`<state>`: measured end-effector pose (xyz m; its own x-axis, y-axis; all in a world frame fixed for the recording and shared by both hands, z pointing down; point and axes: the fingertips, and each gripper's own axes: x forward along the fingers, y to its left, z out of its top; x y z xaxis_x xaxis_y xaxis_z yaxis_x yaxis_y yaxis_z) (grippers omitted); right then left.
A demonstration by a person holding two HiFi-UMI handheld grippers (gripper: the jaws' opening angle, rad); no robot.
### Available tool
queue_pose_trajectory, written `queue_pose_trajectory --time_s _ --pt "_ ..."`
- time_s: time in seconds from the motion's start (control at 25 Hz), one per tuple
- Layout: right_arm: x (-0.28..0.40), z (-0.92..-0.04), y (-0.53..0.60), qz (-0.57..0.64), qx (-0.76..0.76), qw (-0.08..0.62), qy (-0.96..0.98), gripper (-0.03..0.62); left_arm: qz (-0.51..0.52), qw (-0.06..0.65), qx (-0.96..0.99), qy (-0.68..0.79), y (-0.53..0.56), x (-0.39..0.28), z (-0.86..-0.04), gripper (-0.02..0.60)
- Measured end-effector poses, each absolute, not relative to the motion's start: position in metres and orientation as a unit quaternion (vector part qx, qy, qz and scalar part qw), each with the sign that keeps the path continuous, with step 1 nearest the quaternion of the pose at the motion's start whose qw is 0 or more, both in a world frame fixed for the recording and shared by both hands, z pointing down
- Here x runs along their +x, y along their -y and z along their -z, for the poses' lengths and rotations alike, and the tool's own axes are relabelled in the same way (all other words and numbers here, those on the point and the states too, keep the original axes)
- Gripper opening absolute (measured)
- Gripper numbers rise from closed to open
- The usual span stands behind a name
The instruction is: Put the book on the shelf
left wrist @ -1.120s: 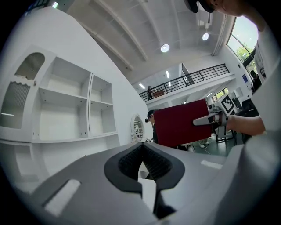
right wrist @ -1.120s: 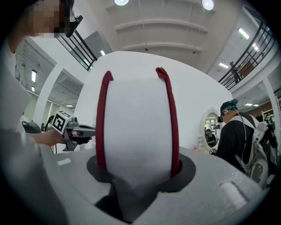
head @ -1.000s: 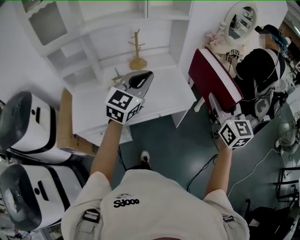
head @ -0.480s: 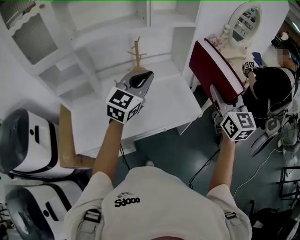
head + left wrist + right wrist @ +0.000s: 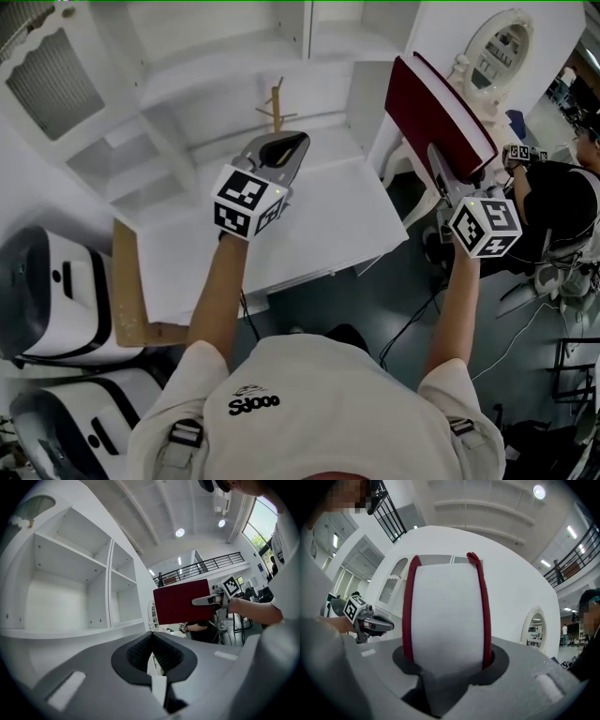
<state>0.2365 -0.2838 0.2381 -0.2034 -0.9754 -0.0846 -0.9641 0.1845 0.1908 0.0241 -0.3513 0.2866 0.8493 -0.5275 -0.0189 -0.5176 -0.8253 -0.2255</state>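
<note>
A dark red book (image 5: pixel 436 98) with white page edges stands on edge, clamped between the jaws of my right gripper (image 5: pixel 450 178) to the right of the white shelf unit (image 5: pixel 216 56). In the right gripper view the book (image 5: pixel 446 616) fills the jaws of my right gripper (image 5: pixel 446 660), its red covers against both pads. My left gripper (image 5: pixel 281 148) hovers over the white desk top (image 5: pixel 319 225), shut and empty. From the left gripper view, my left gripper (image 5: pixel 151 634) points at the empty shelf compartments (image 5: pixel 70 630), with the book (image 5: pixel 182 601) held up at the right.
A small wooden branch stand (image 5: pixel 275 108) sits at the back of the desk. An oval mirror (image 5: pixel 504 42) stands right of the shelf unit. White and black machines (image 5: pixel 47 281) and a cardboard piece (image 5: pixel 127 291) lie at the left. Another person (image 5: pixel 562 202) is at the far right.
Both grippers have moved forward toward the shelf unit. The book has risen and come nearer the unit's right side, still held in the right gripper.
</note>
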Motion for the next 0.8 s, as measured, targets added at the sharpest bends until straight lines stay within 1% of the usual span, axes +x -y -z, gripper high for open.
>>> queue_pose_trajectory --time_s 0.28,0.68,0.8 --pt "0.251 -0.223 0.335 0.135 0.623 0.053 0.769 0.213 0.026 0.111 -0.951 -0.289 0.384 0.034 -0.288 0.018" --pt "0.277 -0.176 0.43 0.185 0.59 0.043 0.785 0.213 0.028 0.118 -0.939 -0.323 0.442 0.062 -0.282 0.018" --pt "0.282 -0.166 0.46 0.199 0.585 0.055 0.784 0.213 0.031 0.115 -0.936 -0.331 0.456 0.067 -0.283 0.018"
